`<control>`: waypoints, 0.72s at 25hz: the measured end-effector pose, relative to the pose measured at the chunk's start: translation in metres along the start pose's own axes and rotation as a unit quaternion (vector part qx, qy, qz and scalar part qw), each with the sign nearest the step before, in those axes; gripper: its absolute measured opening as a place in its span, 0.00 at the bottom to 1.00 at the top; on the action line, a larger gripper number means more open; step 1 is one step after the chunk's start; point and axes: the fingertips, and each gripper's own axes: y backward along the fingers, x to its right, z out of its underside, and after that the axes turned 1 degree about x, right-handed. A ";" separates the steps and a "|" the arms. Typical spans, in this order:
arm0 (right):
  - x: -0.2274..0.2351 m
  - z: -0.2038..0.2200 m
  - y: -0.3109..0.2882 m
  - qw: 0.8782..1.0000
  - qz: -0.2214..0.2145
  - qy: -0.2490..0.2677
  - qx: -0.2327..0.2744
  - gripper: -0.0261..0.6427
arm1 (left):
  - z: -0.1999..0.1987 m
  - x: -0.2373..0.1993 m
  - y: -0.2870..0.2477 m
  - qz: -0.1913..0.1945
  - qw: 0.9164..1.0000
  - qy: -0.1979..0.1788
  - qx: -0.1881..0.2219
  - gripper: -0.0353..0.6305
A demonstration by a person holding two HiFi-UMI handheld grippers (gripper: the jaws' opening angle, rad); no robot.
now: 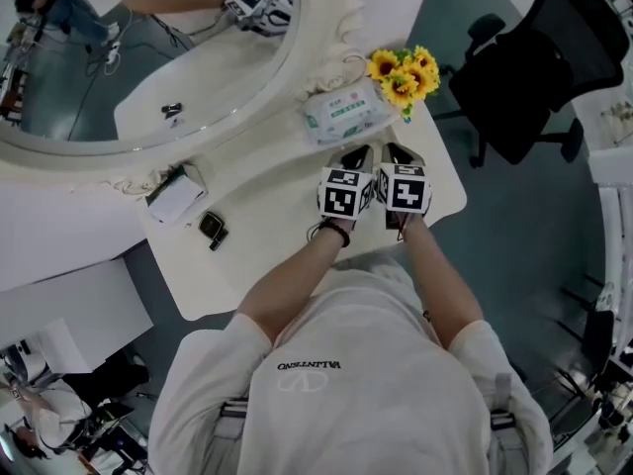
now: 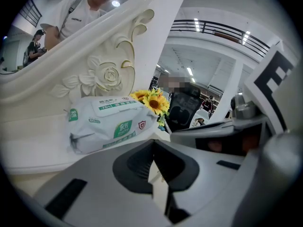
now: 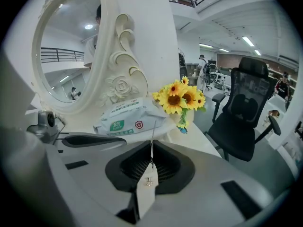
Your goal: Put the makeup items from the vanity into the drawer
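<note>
Small black item (image 1: 212, 230): left part of vanity top (image 1: 267, 191), close to near edge; long axis roughly near-to-far; bare tabletop to its right. Left gripper (image 1: 356, 158), right gripper (image 1: 399, 154): side by side near wipes pack (image 1: 341, 113); jaws together, empty.

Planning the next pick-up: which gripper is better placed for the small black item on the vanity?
Probably the left gripper: the small black item lies on its side, farther from the right gripper. Both grippers' jaws are shut, empty.
</note>
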 end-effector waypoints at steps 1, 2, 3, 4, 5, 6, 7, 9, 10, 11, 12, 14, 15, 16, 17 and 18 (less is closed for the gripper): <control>0.001 -0.001 -0.002 1.000 -0.001 0.000 0.000 0.08 | -0.001 -0.001 -0.002 -0.001 1.000 -0.001 0.000 0.06; 0.002 -0.002 -0.003 1.000 -0.002 0.001 0.000 0.08 | -0.002 -0.002 -0.004 -0.002 1.000 -0.001 -0.001 0.06; 0.003 -0.003 -0.005 1.000 -0.003 0.001 0.000 0.08 | -0.002 -0.003 -0.006 -0.004 1.000 -0.001 -0.001 0.06; 0.003 -0.003 -0.006 1.000 -0.005 0.002 -0.001 0.08 | -0.002 -0.004 -0.007 -0.005 1.000 0.001 -0.002 0.06; 0.003 -0.003 -0.008 1.000 -0.006 0.001 -0.001 0.08 | -0.002 -0.004 -0.008 -0.006 1.000 0.003 -0.002 0.06; 0.004 -0.004 -0.009 1.000 -0.008 0.001 -0.002 0.08 | -0.002 -0.005 -0.009 -0.007 1.000 0.005 -0.003 0.06; 0.004 -0.004 -0.010 1.000 -0.009 0.000 -0.003 0.08 | -0.002 -0.005 -0.010 -0.008 1.000 0.006 -0.003 0.06; 0.004 -0.005 -0.012 1.000 -0.013 0.001 -0.004 0.08 | -0.003 -0.006 -0.011 -0.010 1.000 0.006 -0.004 0.06; 0.004 -0.005 -0.013 1.000 -0.015 0.002 -0.005 0.08 | -0.003 -0.007 -0.012 -0.012 1.000 0.006 -0.004 0.06; 0.004 -0.005 -0.013 1.000 -0.017 0.003 -0.005 0.08 | -0.003 -0.008 -0.012 -0.015 1.000 0.006 -0.005 0.06; 0.003 -0.005 -0.014 1.000 -0.018 0.004 -0.006 0.08 | -0.003 -0.009 -0.012 -0.017 1.000 0.006 -0.006 0.06; 0.003 -0.004 -0.015 1.000 -0.020 0.005 -0.007 0.08 | -0.002 -0.010 -0.013 -0.019 1.000 0.008 -0.006 0.06; 0.003 -0.003 -0.016 1.000 -0.021 0.006 -0.007 0.08 | -0.001 -0.010 -0.013 -0.020 1.000 0.009 -0.006 0.06; 0.003 -0.003 -0.016 1.000 -0.023 0.007 -0.008 0.08 | -0.001 -0.010 -0.013 -0.020 1.000 0.009 -0.006 0.06; 0.003 -0.002 -0.017 1.000 -0.024 0.009 -0.009 0.08 | -0.001 -0.010 -0.014 -0.020 1.000 0.010 -0.006 0.06; 0.003 -0.002 -0.017 1.000 -0.025 0.010 -0.009 0.08 | 0.000 -0.009 -0.014 -0.021 1.000 0.010 -0.005 0.06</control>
